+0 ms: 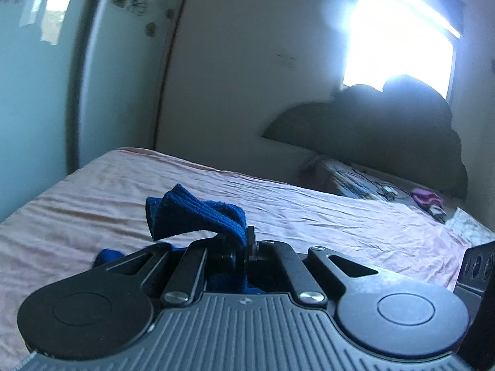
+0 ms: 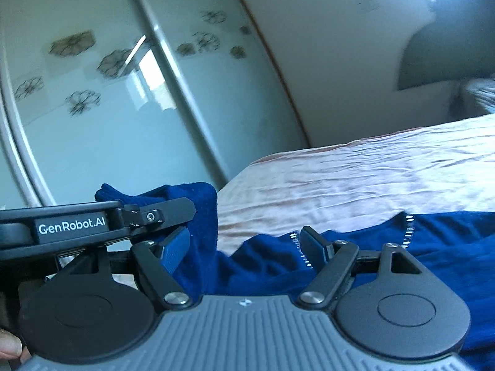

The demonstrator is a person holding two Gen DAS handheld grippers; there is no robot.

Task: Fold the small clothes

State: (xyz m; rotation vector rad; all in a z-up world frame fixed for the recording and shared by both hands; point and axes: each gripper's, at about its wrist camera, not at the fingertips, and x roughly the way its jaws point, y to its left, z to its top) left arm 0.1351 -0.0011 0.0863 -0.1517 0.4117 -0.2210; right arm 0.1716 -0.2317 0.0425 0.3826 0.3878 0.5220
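- At nine o'clock in both wrist views stands a pale wardrobe point(image 2: 102, 99) with glossy flower-printed doors, rising straight up from behind the far edge of the bed point(image 1: 309, 213).
- The left gripper point(image 1: 246, 241) has its jaws pinched tight on a folded edge of the blue garment point(image 1: 198, 213); the cloth stands up from the jaws toward eleven o'clock, lifted clear of the pink sheet.
- In the right wrist view the left gripper point(image 2: 173, 216) comes in level from nine o'clock, with the garment's gripped flap hanging from its tip.
- The right gripper point(image 2: 244, 247) has its jaws spread wide with nothing pressed between the pads; the blue garment point(image 2: 433, 247) lies under and past it, its zipper point(image 2: 408, 232) running toward one o'clock.
- Beyond the garment, from twelve to three o'clock, the wrinkled pink sheet runs bare to the bed's far edge.
- At two o'clock in the left view, a patterned pillow point(image 1: 355, 179) and a dark headboard point(image 1: 371, 130) sit beneath a bright window point(image 1: 399, 40).
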